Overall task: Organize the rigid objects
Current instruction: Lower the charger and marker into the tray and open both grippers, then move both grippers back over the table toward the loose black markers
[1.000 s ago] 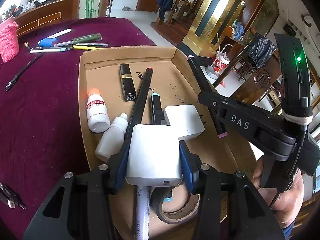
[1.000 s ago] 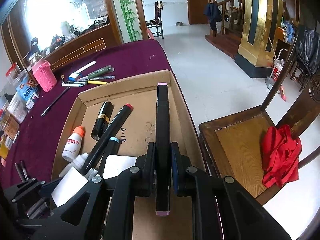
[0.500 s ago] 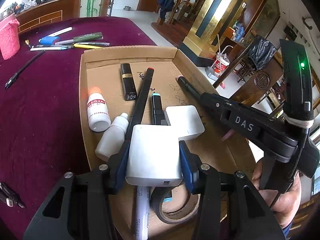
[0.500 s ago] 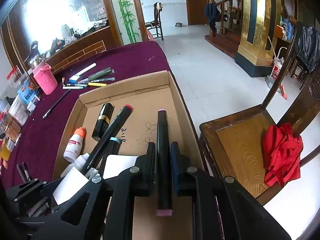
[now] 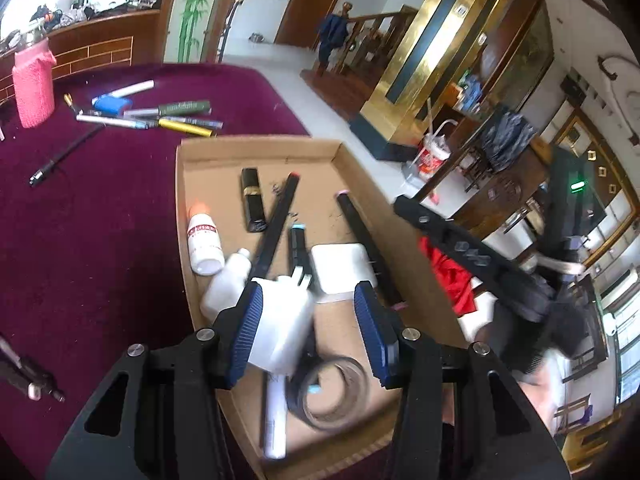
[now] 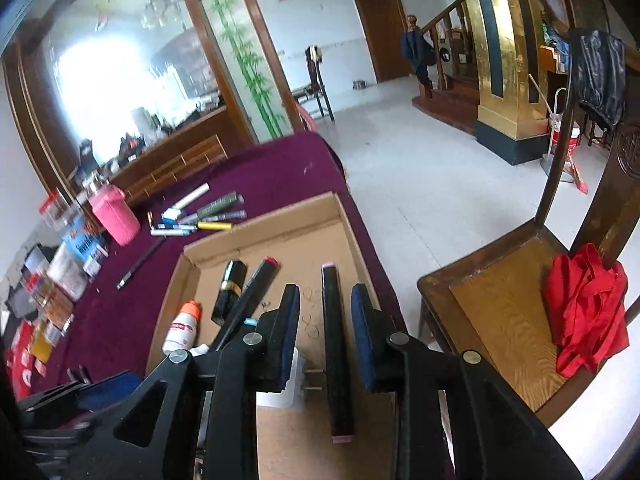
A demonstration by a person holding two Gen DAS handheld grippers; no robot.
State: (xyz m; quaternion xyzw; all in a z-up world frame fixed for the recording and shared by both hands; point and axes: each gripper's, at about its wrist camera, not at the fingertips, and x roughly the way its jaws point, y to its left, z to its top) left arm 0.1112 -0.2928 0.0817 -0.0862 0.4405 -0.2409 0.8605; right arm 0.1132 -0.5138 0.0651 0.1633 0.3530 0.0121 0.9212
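A cardboard tray lies on the burgundy cloth. My left gripper hangs over its near end and its jaws are opening. A white charger sits tilted between them, leaning on the left pad and clear of the right pad. My right gripper is also opening. A black marker with pink ends lies on the tray floor between its pads with a gap on each side. In the left wrist view this marker rests along the tray's right wall, and the right gripper is a blur beside it.
The tray also holds a black lipstick tube, a red-tipped marker, two white bottles, a second white charger, a tape roll and a white pen. Loose pens and a pink cup lie beyond. A wooden chair stands to the right.
My right gripper has opened and let go of the pink-ended marker, which now lies in the tray. My left gripper has risen and loosened; the white charger has tipped against its left pad.
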